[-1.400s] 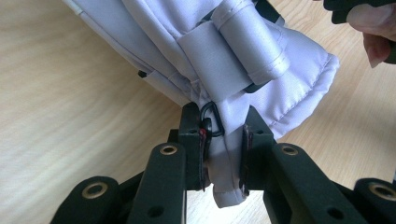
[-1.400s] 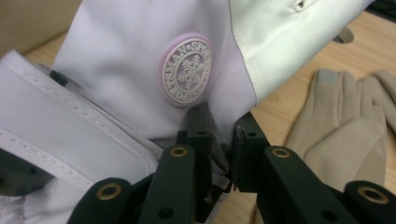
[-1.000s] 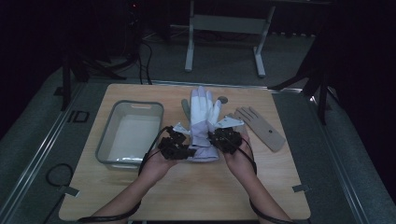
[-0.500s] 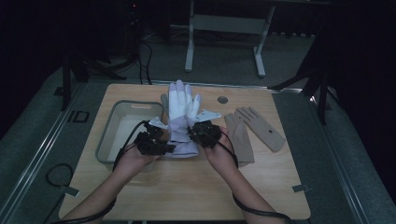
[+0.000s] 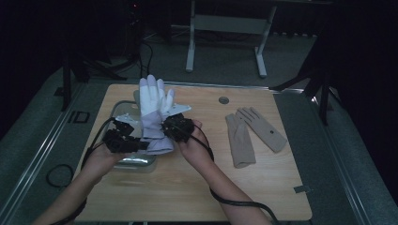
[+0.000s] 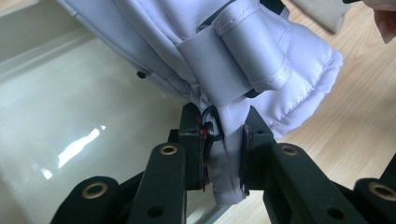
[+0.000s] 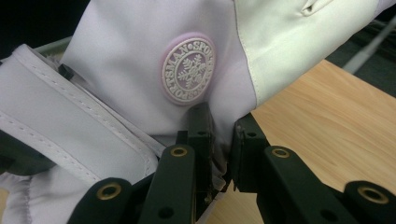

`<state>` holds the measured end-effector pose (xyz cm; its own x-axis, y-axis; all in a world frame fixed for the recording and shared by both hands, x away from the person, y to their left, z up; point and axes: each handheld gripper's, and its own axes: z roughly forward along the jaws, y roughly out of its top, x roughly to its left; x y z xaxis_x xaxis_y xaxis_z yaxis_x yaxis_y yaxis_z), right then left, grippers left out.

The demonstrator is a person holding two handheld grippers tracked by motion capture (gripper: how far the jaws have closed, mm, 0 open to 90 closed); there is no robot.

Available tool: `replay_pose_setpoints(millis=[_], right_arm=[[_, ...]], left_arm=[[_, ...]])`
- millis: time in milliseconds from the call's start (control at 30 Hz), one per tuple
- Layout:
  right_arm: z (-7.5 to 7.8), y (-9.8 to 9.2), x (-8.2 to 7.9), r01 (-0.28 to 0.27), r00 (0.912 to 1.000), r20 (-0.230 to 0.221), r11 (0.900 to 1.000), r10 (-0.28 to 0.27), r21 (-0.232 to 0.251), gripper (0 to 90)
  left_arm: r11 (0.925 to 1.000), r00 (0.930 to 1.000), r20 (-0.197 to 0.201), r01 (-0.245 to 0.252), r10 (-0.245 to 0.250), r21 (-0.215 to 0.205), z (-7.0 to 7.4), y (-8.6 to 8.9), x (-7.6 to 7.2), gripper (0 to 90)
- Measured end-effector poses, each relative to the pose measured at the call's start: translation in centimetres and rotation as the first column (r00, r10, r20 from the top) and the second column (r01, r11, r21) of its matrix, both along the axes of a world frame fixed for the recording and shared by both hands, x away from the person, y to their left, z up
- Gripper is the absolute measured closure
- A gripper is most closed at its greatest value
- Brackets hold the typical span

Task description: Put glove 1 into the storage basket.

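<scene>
White glove [image 5: 155, 112] held upright over clear bin [image 5: 123, 108] near table's [image 5: 263, 197] left edge. Left gripper [image 5: 139, 146] pinching cuff fabric; right gripper [image 5: 165, 127] pinching cuff's other side. Beige gloves [image 5: 253, 133] flat toward right edge.

I'm working in what looks like a dim lab or recording studio: beyond my tongs stands a bare wooden table [image 5: 197, 187] on grey carpet [image 5: 42, 140], with a metal stand's legs [image 5: 225, 47] behind it, black tripod legs [image 5: 324, 89] to the right and cables [image 5: 56, 173] trailing left.
</scene>
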<state>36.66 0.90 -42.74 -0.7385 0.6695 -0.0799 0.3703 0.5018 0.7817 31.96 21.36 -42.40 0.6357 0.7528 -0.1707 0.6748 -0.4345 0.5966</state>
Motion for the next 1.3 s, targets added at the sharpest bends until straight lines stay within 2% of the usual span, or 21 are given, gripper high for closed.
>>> replay_pose_setpoints(millis=[200,433,600,800,933,1000,1133,1200,1233,1300], right_arm=[[-0.6,3.1,0.1,-0.026,0.9993,-0.025,1.0,0.026,0.005,80.4],[-1.7,5.7,0.3,-0.039,0.9974,-0.06,0.999,0.039,0.015,80.5],[-3.3,6.6,0.7,-0.042,0.9936,-0.105,0.999,0.041,-0.003,80.5],[-5.5,7.5,1.4,-0.037,0.9835,-0.178,0.998,0.029,-0.042,80.5],[-6.2,7.6,1.8,-0.04,0.9751,-0.22,0.998,0.027,-0.056,80.4],[-6.4,7.7,1.9,-0.039,0.9712,-0.237,0.997,0.023,-0.062,80.3],[-6.7,7.8,2.0,-0.038,0.9677,-0.252,0.997,0.018,-0.074,80.0],[-6.8,7.8,2.2,-0.032,0.9644,-0.264,0.996,0.009,-0.081,79.6],[-6.9,7.9,2.3,-0.035,0.9626,-0.271,0.995,0.008,-0.093,78.8],[-7.2,8.0,2.4,-0.025,0.957,-0.29,0.995,-0.004,-0.095,76.7]], left_arm=[[0.9999,0.9995,-0.03,-0.01,0.01,0.011,-0.3,3.0,-0.2,75.0],[1.0,0.9971,-0.076,-0.005,0.005,0.005,-1.3,5.6,0.3,74.9],[0.9999,0.9928,-0.12,0.002,0.0,0.015,-3.0,6.2,0.7,74.8],[0.9996,0.9826,-0.186,0.01,-0.005,0.026,-5.1,6.4,1.5,74.6],[0.9994,0.9777,-0.21,0.008,-0.001,0.033,-5.7,6.3,1.7,73.3],[0.9987,0.9742,-0.225,0.006,0.005,0.05,-5.9,6.2,1.8,71.2],[0.9956,0.9747,-0.222,0.001,0.02,0.094,-5.9,5.7,1.7,62.2],[0.993,0.9793,-0.196,-0.029,0.051,0.114,-6.0,5.7,1.8,57.2],[0.9921,0.9805,-0.186,-0.044,0.065,0.117,-5.9,5.7,1.8,55.5],[0.9932,0.981,-0.177,-0.064,0.08,0.098,-5.8,5.9,1.9,53.7]])
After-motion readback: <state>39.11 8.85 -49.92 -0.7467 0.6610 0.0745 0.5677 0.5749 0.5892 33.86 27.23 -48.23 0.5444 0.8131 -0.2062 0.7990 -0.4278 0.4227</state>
